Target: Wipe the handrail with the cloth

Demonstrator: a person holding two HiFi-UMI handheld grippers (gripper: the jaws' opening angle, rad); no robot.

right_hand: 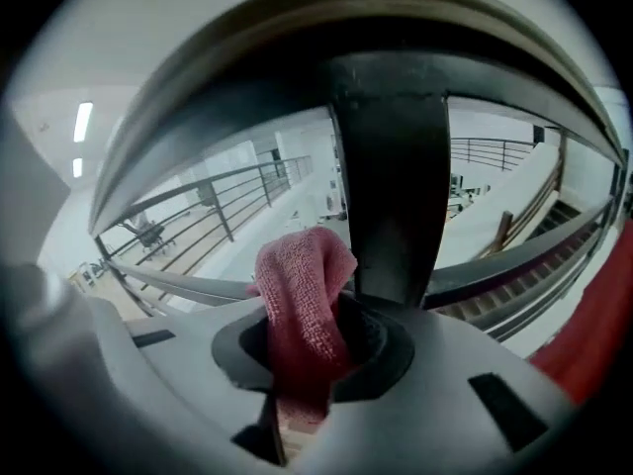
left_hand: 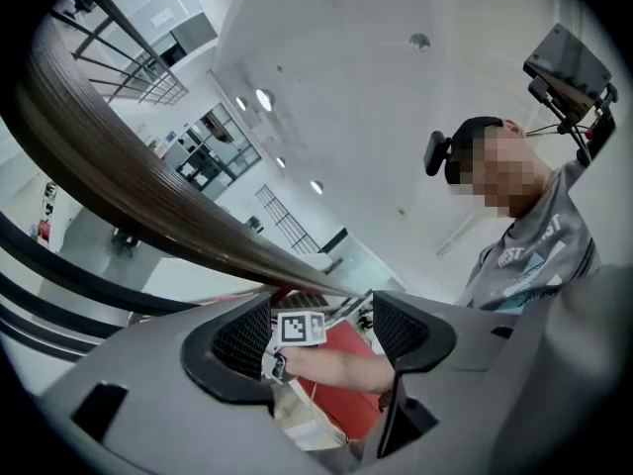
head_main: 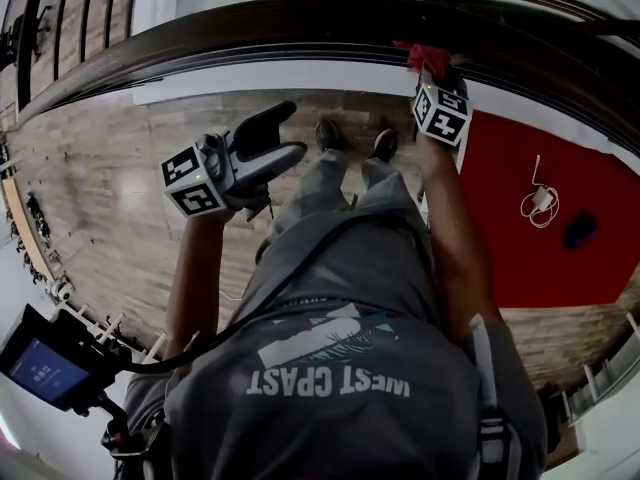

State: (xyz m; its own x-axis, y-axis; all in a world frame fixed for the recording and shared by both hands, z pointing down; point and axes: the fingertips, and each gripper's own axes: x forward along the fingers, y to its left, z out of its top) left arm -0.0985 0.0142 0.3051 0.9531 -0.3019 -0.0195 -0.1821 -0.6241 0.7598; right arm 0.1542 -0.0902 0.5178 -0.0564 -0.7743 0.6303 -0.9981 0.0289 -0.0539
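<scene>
Right gripper view: clamped in the right gripper (right_hand: 312,349), red cloth (right_hand: 302,285), sticking out ahead of the jaws, close under the dark handrail (right_hand: 326,28). Meanwhile left gripper (left_hand: 321,330) wide, gripping nothing, handrail above-left.

1. Right gripper (right_hand: 312,352): jaws clamped on a pink-red cloth (right_hand: 302,275), which bunches up and out past the tips.
2. Dark post (right_hand: 391,186) is right behind; the cloth sits just beside its left edge, contact unclear.
3. Dark handrail (right_hand: 376,28) arcs overhead.
4. Beyond: metal railings (right_hand: 218,198) on the left, stairs (right_hand: 514,295) on the right, red floor patch (right_hand: 593,330) at far right.
</scene>
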